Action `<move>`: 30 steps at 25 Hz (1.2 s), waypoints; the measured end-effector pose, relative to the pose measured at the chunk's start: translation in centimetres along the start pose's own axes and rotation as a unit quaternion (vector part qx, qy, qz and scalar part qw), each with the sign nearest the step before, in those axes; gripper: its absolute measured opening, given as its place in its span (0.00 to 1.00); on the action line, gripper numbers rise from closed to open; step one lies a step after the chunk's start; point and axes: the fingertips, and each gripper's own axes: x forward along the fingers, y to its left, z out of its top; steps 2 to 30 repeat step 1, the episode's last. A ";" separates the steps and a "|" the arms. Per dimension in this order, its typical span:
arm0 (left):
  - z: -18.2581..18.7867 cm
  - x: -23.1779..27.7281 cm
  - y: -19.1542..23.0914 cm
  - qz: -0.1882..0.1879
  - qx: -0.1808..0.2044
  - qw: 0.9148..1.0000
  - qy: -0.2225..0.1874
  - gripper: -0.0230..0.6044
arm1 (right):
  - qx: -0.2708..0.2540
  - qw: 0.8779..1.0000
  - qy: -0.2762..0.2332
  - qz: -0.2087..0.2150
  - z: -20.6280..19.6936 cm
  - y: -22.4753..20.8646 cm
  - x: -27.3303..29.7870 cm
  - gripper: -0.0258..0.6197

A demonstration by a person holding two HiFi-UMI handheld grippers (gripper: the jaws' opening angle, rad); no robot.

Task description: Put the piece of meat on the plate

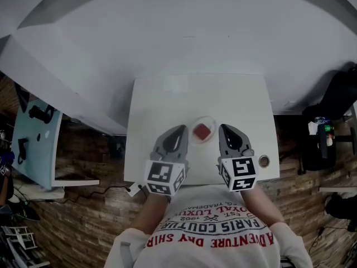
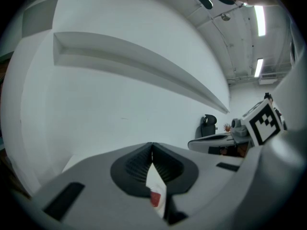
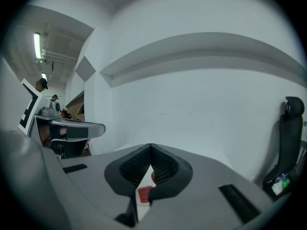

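A red piece of meat (image 1: 202,131) lies on a small clear plate (image 1: 195,121) near the front of the white table (image 1: 162,105). The left gripper (image 1: 179,129) rests just left of the plate and the right gripper (image 1: 224,128) just right of it, both apart from the meat. In the left gripper view the left gripper (image 2: 152,146) has its jaws closed together with nothing held; the meat (image 2: 155,198) shows low through the gap behind the tips. In the right gripper view the right gripper (image 3: 151,147) is likewise shut and empty, with the meat (image 3: 144,194) below.
A small round object (image 1: 263,161) sits at the table's front right corner. A pale paper patch (image 1: 177,84) lies near the far edge. A black chair (image 1: 334,99) stands to the right, a light blue table (image 1: 33,144) to the left. A white wall rises behind.
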 end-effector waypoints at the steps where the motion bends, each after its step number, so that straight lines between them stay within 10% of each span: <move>1: 0.0 0.0 -0.1 -0.001 0.000 1.000 0.000 0.05 | 0.000 1.000 0.002 0.002 -0.1 0.1 0.0 0.06; 30: 0.0 0.0 -0.1 -0.001 0.000 1.000 0.000 0.05 | 0.000 1.000 0.002 0.002 -0.1 0.1 0.0 0.06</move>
